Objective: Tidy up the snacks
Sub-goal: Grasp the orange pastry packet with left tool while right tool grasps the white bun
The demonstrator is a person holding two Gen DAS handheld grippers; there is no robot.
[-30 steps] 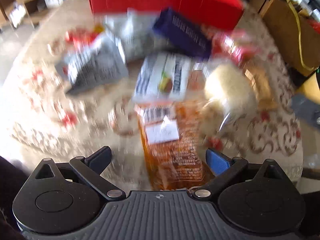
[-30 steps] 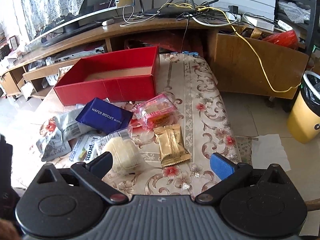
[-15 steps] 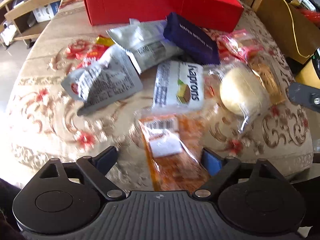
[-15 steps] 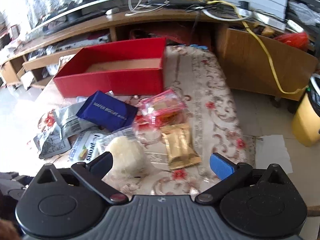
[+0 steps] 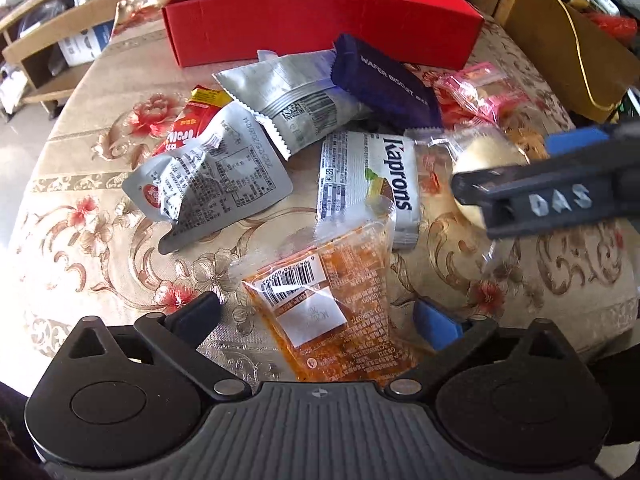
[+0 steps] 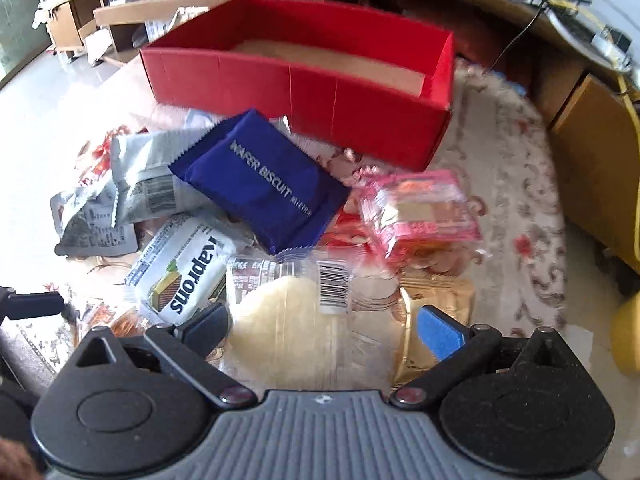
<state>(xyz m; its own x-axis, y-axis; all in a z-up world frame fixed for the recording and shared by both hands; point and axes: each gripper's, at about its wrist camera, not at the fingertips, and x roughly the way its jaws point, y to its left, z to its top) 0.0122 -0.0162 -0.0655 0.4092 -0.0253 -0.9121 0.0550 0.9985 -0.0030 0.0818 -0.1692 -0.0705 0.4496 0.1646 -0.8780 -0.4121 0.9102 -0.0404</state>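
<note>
Pale round bun (image 6: 288, 320) in clear crinkled wrapper, barcode sticker on top

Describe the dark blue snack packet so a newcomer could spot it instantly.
Start at the red box. Just in front of it, the blue packet lies atop the snack pile, overlapping a silver pouch. It alone is dark blue, printed "WAFER BISCUIT".

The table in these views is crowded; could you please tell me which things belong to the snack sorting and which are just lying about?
Job:
red box
blue wafer biscuit pack
Kaprons pack
orange packet
pale round bun in clear wrap
pink pack
silver pouches

Lying about:
yellow cable
wooden shelves
</note>
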